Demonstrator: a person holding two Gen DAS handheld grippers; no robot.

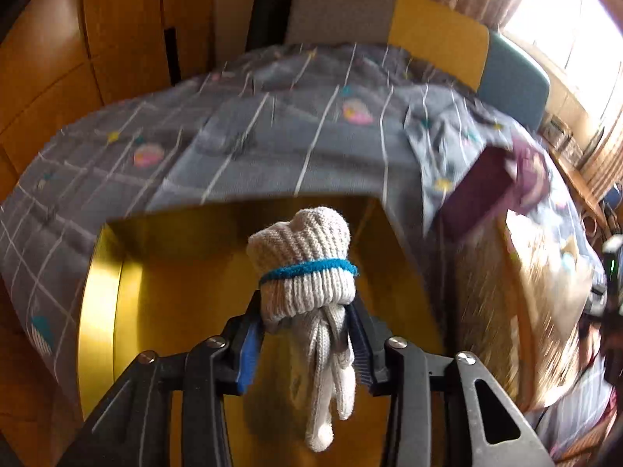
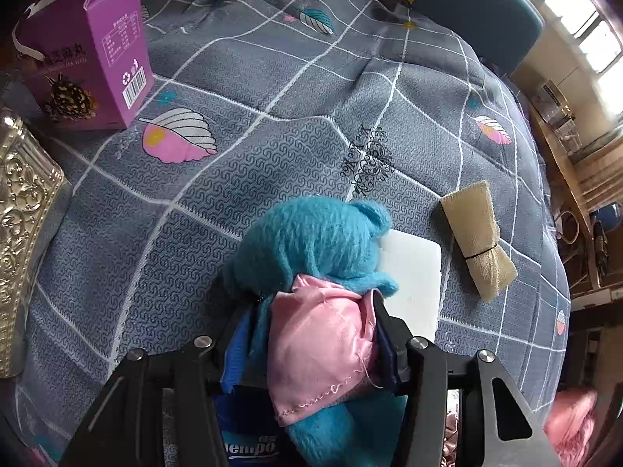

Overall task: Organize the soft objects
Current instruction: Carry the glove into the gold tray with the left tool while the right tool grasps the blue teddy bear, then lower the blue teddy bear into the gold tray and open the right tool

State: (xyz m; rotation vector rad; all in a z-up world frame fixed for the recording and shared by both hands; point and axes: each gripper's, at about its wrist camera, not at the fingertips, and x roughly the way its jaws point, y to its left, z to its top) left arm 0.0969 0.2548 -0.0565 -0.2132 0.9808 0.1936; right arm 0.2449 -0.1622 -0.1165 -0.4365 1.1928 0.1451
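Rolled white gloves [image 1: 307,272] sit pinched in the left gripper [image 1: 307,334], hanging over the open gold box [image 1: 97,311]; I judge the step is dropping them in, so the jaws must spread next. Over the bedspread [image 2: 292,124], the right gripper [image 2: 315,334] clamps a blue plush toy [image 2: 307,241]. Near right lie a white block [image 2: 412,272] and tan cloth roll [image 2: 479,241]; a purple carton [image 2: 89,50] stands far left, nothing blocking.

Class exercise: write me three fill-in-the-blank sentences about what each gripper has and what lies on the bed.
1. The left gripper has a knitted ____ between its fingers.
2. The right gripper is shut on a ____ plush toy.
3. The box standing on the bedspread is ____.

Missing words: glove; blue; purple
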